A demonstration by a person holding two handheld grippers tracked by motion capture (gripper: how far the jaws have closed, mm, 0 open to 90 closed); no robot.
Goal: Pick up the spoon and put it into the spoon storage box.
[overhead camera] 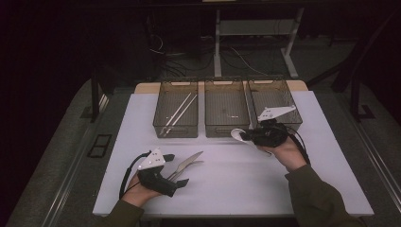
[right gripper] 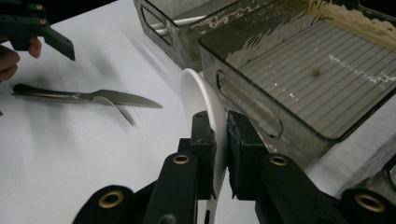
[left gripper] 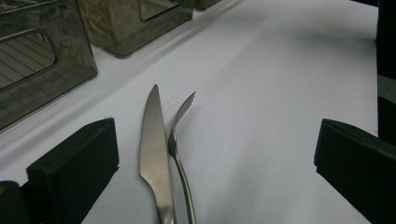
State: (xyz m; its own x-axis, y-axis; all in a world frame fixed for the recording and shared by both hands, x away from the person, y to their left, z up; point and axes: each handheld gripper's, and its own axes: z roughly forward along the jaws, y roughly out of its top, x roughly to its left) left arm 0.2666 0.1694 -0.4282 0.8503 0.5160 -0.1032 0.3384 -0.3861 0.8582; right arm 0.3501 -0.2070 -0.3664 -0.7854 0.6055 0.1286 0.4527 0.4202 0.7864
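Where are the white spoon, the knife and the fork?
white spoon [right gripper: 201, 95], right gripper view, on its bowl above the jaws.
knife [left gripper: 153, 135], left gripper view, on the blade's middle.
fork [left gripper: 183, 108], left gripper view, just below the tines.

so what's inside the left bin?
The left bin holds two long pale sticks, probably chopsticks, lying diagonally on its floor. Its near wall hides their lower ends, and the dim mesh could conceal anything small in the corners.

The room is dim, and light falls mainly on the white surface [overhead camera: 236, 175], perhaps from above. The high view looks soft and dark towards its edges. Glare ripples on the middle bin [right gripper: 299, 70], and the near claw [right gripper: 219, 154] blurs.
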